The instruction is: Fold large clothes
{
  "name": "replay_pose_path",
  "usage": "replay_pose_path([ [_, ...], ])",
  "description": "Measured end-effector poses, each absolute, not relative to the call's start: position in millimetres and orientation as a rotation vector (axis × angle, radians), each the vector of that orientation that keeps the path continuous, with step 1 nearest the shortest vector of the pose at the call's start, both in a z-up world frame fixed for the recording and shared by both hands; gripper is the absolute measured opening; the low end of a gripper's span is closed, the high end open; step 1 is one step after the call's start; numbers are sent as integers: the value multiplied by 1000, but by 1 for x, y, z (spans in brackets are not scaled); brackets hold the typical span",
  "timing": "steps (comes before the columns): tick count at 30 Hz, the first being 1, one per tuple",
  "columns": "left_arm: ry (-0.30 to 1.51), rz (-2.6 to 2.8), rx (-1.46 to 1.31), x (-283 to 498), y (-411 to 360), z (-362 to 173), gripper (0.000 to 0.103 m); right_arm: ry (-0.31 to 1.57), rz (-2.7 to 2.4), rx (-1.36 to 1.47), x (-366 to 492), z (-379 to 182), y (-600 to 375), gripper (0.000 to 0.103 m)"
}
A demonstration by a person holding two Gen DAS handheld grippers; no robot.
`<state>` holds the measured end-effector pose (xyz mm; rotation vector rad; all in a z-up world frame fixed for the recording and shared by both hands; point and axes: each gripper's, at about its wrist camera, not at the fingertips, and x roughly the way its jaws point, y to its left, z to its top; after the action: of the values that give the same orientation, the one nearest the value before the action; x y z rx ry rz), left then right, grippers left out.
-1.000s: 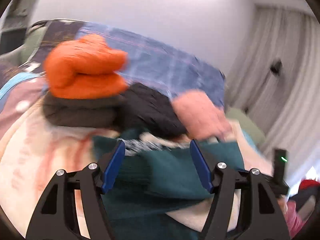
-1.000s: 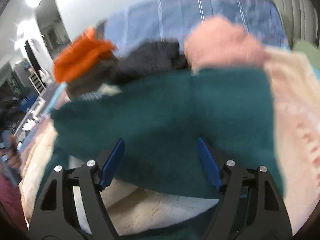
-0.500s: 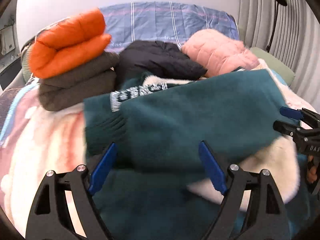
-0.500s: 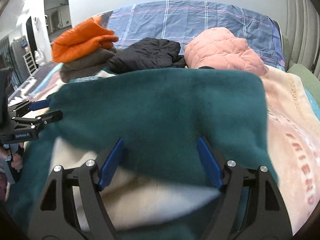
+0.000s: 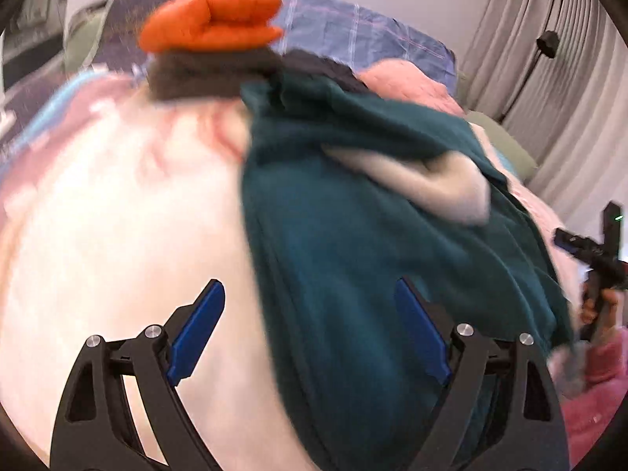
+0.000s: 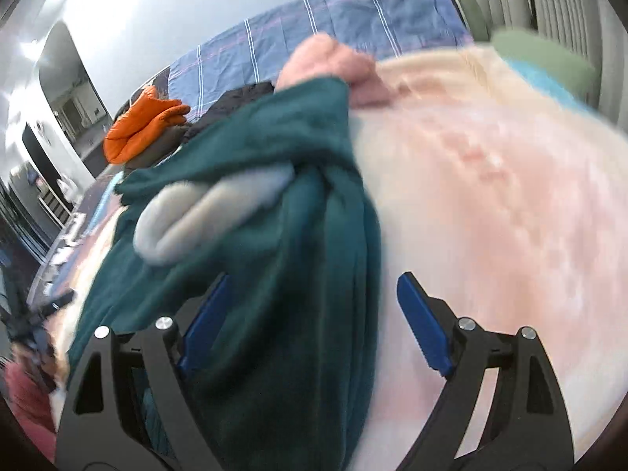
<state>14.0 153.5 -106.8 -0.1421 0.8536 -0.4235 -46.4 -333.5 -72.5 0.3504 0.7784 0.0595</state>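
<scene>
A dark teal fleece garment (image 5: 353, 255) with a cream lining (image 5: 431, 184) lies bunched on the pink blanket (image 5: 117, 216). My left gripper (image 5: 310, 329) hovers over the garment's left edge. Its jaws are opening, and the edge runs under the gap without touching either pad. In the right wrist view the same garment (image 6: 274, 274) fills the left half. My right gripper (image 6: 314, 322) sits over its right edge, jaws opening, with cloth beneath the gap and no pad pressing on it. The right gripper (image 5: 588, 251) also shows at the left view's right edge. Both views are blurred.
At the head of the bed an orange puffer jacket (image 5: 212, 23) lies on a grey-brown folded garment (image 5: 204, 74). Beside them are a black jacket (image 6: 243, 96) and a pink quilted jacket (image 6: 329, 62). Blue plaid bedding (image 6: 353, 19) lies behind, and curtains (image 5: 549, 78) hang to the right.
Both grippers have swung apart, the left towards the garment's left edge, the right towards its right edge. Their jaws stand wider. The garment now looks bunched, with more bare blanket in view.
</scene>
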Motion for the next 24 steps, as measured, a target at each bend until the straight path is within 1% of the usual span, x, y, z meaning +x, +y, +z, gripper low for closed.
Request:
replay_pose_path([
  [3, 900, -495, -159, -10, 140, -122, 88, 809, 123, 437, -73, -88, -334, 86],
  [5, 898, -460, -109, -20, 127, -130, 89, 832, 184, 478, -86, -97, -331, 87],
  [7, 899, -428, -72, -29, 120, -134, 89, 852, 166, 457, -99, -103, -326, 87],
  [11, 942, -471, -225, -44, 139, -136, 86, 871, 197, 527, -121, -115, -326, 86],
  [13, 937, -480, -262, -54, 146, -139, 81, 855, 221, 544, -131, -116, -327, 86],
  [16, 919, -487, -342, -55, 149, -143, 79, 843, 252, 584, -128, -118, -327, 85],
  [17, 914, -489, -350, -54, 148, -144, 77, 842, 267, 598, -123, -118, -324, 82],
  [18, 904, -486, -347, -52, 145, -144, 65, 843, 274, 600, -118, -118, -322, 62],
  [19, 891, -487, -344, -51, 142, -143, 33, 842, 255, 602, -114, -118, -322, 27],
  [20, 883, -482, -347, -49, 140, -140, 27, 845, 247, 643, -110, -118, -327, 27],
  [21, 863, -445, -339, -48, 141, -131, 21, 831, 229, 702, -111, -115, -337, 23],
  [22, 818, -414, -323, -49, 142, -117, 19, 802, 196, 737, -115, -109, -349, 21],
  [24, 747, -389, -297, -52, 151, -93, 19, 753, 140, 763, -126, -91, -377, 20],
])
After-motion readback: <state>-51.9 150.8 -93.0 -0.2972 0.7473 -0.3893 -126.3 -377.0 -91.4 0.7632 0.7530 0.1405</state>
